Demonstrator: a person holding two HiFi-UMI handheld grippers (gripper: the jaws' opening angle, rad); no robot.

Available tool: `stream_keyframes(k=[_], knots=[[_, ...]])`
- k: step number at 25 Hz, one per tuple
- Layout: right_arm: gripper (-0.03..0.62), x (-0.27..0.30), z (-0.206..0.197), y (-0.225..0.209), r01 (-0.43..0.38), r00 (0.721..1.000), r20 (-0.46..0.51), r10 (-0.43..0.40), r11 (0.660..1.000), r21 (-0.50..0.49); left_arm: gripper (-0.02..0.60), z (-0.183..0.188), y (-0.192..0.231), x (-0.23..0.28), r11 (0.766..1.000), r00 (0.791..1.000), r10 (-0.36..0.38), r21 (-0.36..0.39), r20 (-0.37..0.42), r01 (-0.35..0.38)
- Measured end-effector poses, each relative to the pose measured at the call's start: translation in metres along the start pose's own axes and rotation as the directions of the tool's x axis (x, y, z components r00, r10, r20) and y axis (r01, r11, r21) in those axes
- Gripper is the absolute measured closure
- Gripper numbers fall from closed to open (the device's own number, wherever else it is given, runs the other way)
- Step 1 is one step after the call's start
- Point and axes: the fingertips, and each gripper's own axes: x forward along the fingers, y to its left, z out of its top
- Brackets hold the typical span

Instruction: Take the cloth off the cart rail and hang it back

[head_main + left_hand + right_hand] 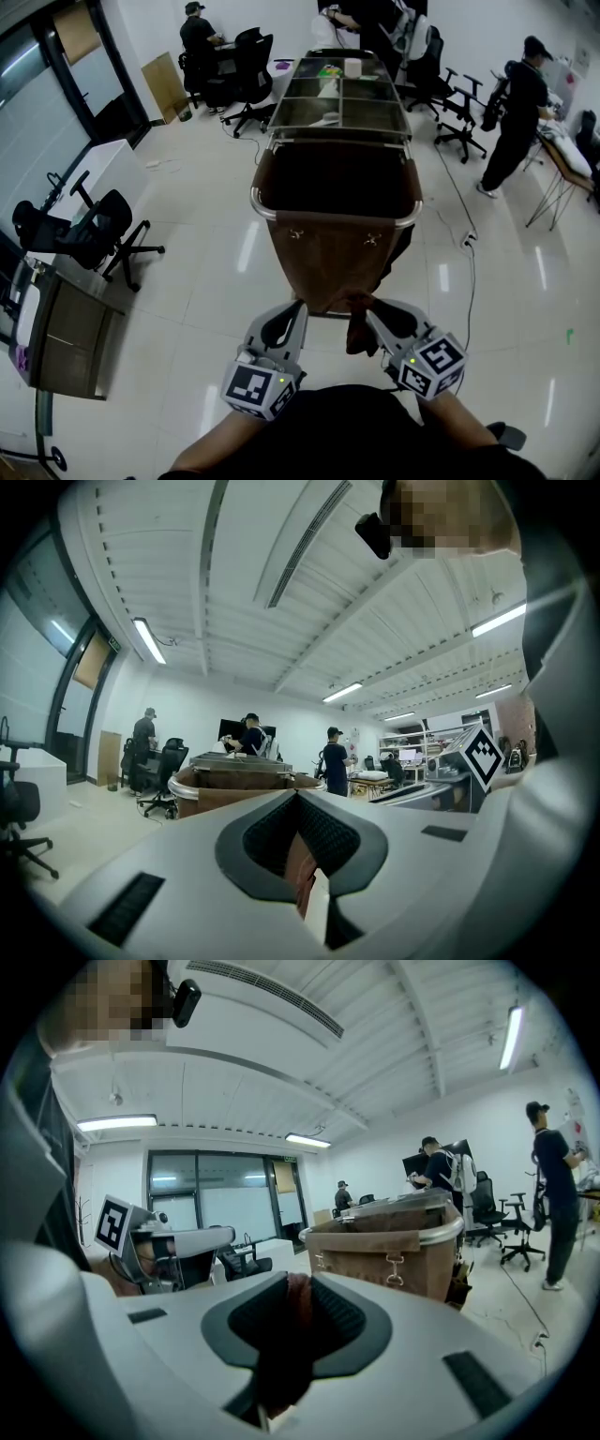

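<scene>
Both grippers hold the brown cloth (359,328): the left gripper (300,307) and the right gripper (371,306) are nearly closed on its folds, near the cart rail (337,222). Such thin, bunched pinches could slip, dropping it onto the floor (206,281).

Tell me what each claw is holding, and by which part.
Both hold the brown cloth. The left claw pinches a thin edge of it, and the right claw grips a bunched fold.
</scene>
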Motion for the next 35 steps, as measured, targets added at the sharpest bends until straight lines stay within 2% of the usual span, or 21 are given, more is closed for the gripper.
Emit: stream_keyframes(k=[9, 14, 19, 26, 35], knots=[[0.502, 0.004, 0.001, 0.005, -0.003, 1.0, 0.002, 0.003, 1.0, 0.002, 0.581, -0.001, 0.005, -0.001, 1.0, 1.0, 0.001, 0.011, 0.011, -0.002], [0.502, 0.006, 0.018, 0.008, -0.011, 1.0, 0.024, 0.012, 1.0, -0.016, 0.581, -0.004, 0.01, -0.004, 1.0, 1.0, 0.018, 0.007, -0.01, -0.018], [0.502, 0.014, 0.055, 0.004, -0.011, 0.997, 0.079, 0.016, 0.998, -0.064, 0.581, -0.005, 0.011, -0.007, 0.999, 1.0, 0.03, 0.035, -0.001, -0.03], [0.502, 0.037, 0.123, -0.012, 0.045, 0.983, 0.182, -0.018, 0.989, -0.144, 0.581, -0.009, 0.015, -0.013, 0.999, 0.999, 0.039, 0.018, -0.005, -0.039], [0.502, 0.086, 0.173, -0.042, 0.13, 0.968, 0.234, -0.089, 0.978, -0.163, 0.581, -0.006, 0.03, -0.021, 0.998, 0.997, 0.07, 0.005, 0.008, -0.07]])
